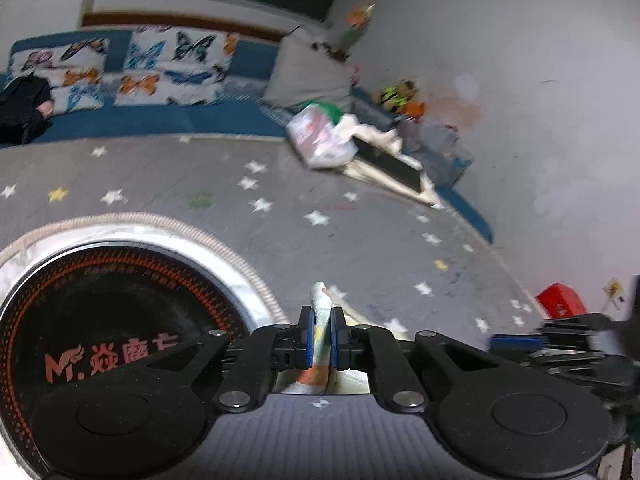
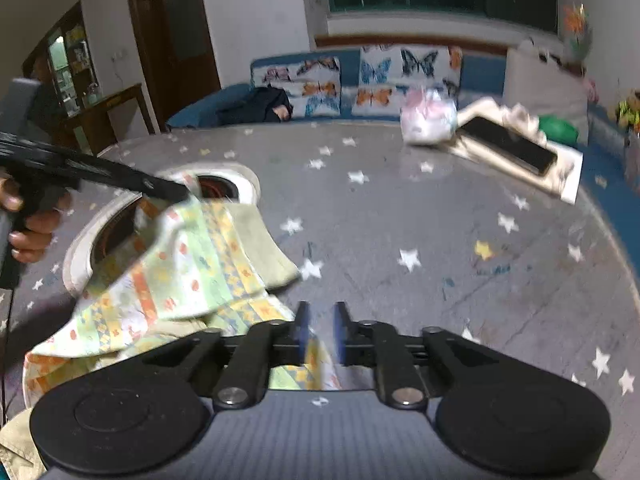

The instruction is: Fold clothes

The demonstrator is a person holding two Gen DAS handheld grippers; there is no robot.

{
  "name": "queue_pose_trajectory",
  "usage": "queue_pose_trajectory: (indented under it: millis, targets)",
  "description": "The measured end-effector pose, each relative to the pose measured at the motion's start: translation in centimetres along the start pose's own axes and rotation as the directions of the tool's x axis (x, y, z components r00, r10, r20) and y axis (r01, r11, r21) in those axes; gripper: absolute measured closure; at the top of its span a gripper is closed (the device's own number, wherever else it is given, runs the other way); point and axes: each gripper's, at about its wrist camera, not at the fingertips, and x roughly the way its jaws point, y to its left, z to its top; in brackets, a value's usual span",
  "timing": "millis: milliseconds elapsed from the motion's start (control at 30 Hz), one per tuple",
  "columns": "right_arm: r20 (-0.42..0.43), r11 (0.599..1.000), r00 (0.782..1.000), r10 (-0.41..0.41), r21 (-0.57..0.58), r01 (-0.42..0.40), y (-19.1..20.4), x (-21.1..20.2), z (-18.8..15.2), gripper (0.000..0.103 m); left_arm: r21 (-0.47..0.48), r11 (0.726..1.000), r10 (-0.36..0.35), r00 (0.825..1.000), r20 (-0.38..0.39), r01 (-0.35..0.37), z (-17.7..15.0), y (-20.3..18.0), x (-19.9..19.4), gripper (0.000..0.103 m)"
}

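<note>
- two black grippers are working a pale green patterned cloth garment (image 2: 172, 264) lying near-left on the grey star-printed tablecloth (image 2: 400, 220).
- left gripper (image 1: 320, 334) is clamping a garment fold.
- right gripper (image 2: 320, 330) is standing apart, its pads gripping nothing.
</note>
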Motion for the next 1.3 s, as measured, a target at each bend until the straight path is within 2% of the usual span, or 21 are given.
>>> queue_pose_trajectory:
  millis: [33,200,267,300,333,400,467,533,567,600,667,733,833,900,933,1000,1067,1133,1200,1300]
  targets:
    - [-0.015,1.0,1.0,0.009,0.016,-0.009,-0.3,0.3,-0.3,0.063,0.004,1.0,-0.015,1.0,0.008,0.015,0.0,0.0,-0.4,0.094]
    - [-0.078,0.995,0.995,0.067,0.078,-0.061,-1.3,1.6,-1.5,0.063,0.04,0.994,-0.101,0.994,0.047,0.099,-0.3,-0.6,-2.6,0.095]
    - [-0.084,0.996,0.993,0.078,0.058,-0.073,-0.8,1.6,-1.8,0.075,0.062,0.991,-0.124,0.991,0.058,0.12,-0.5,-1.1,-3.3,0.095]
    - [-0.078,0.997,0.995,0.07,0.034,-0.067,-0.4,1.4,-1.8,0.091,0.074,0.989,-0.135,0.989,0.063,0.13,-0.7,-1.3,-3.7,0.095]
    - [-0.061,0.999,0.997,0.049,0.002,-0.049,0.1,1.0,-1.8,0.097,0.085,0.986,-0.146,0.987,0.068,0.14,-0.8,-1.5,-4.1,0.095]
    - [0.011,0.997,1.0,-0.004,-0.072,0.005,1.4,-0.5,-1.7,0.099,0.114,0.98,-0.171,0.982,0.086,0.16,-1.1,-2.1,-5.0,0.096]
    - [0.131,0.978,0.989,-0.075,-0.186,0.099,3.5,-2.5,-1.8,0.1,0.162,0.969,-0.208,0.969,0.13,0.186,-1.5,-2.5,-6.2,0.096]
    - [0.271,0.922,0.955,-0.122,-0.326,0.21,6.0,-4.5,-2.5,0.1,0.22,0.955,-0.239,0.955,0.175,0.199,-1.9,-2.8,-7.2,0.095]
    - [0.338,0.886,0.933,-0.125,-0.385,0.258,7.1,-5.4,-3.2,0.1,0.234,0.954,-0.233,0.955,0.182,0.188,-2.1,-2.8,-7.4,0.095]
    - [0.368,0.864,0.922,-0.118,-0.42,0.278,7.9,-6.1,-3.7,0.096,0.241,0.956,-0.215,0.96,0.182,0.169,-2.2,-2.8,-7.3,0.095]
    - [0.29,0.899,0.952,-0.096,-0.385,0.208,7.4,-6.0,-3.7,0.094,0.232,0.966,-0.148,0.977,0.154,0.11,-2.2,-2.5,-6.5,0.095]
    - [0.222,0.94,0.97,-0.097,-0.299,0.163,6.1,-5.4,-3.5,0.094,0.196,0.98,-0.063,0.99,0.126,0.038,-1.9,-1.8,-5.3,0.095]
    - [0.172,0.98,0.98,-0.105,-0.152,0.132,3.7,-5.0,-2.8,0.091,0.135,0.989,0.045,0.993,0.108,-0.06,-1.2,-0.6,-4.0,0.093]
    - [0.143,0.993,0.987,-0.077,-0.073,0.088,2.7,-4.9,-2.5,0.086,0.118,0.986,0.104,0.989,0.106,-0.116,-0.7,-0.4,-3.5,0.091]
    - [0.136,0.996,0.989,-0.059,-0.059,0.067,2.5,-4.9,-2.3,0.077,0.123,0.984,0.112,0.987,0.112,-0.126,-0.5,-0.6,-3.4,0.09]
    - [0.131,0.999,0.991,-0.01,-0.05,0.016,2.5,-5.0,-2.0,0.066,0.166,0.979,0.098,0.986,0.136,-0.121,-0.3,-2.0,-3.6,0.089]
    - [0.122,0.995,0.99,0.074,-0.073,-0.066,3.3,-4.7,-1.5,0.063,0.21,0.976,0.033,0.993,0.109,-0.055,-0.3,-3.7,-2.8,0.085]
    - [0.089,0.985,0.985,0.146,-0.105,-0.137,4.4,-4.1,-1.3,0.044,0.251,0.968,-0.04,0.997,0.069,0.021,-0.4,-5.4,-1.8,0.07]
    - [0.041,0.971,0.978,0.203,-0.14,-0.195,5.7,-3.3,-1.3,0.042,0.313,0.949,-0.042,0.999,0.017,0.034,-1.0,-7.1,0.1,0.065]
    - [-0.028,0.956,0.979,0.2,-0.216,-0.201,7.7,-2.1,-2.5,0.045,0.362,0.932,0.0,0.999,-0.04,0.015,-2.2,-8.4,3.2,0.06]
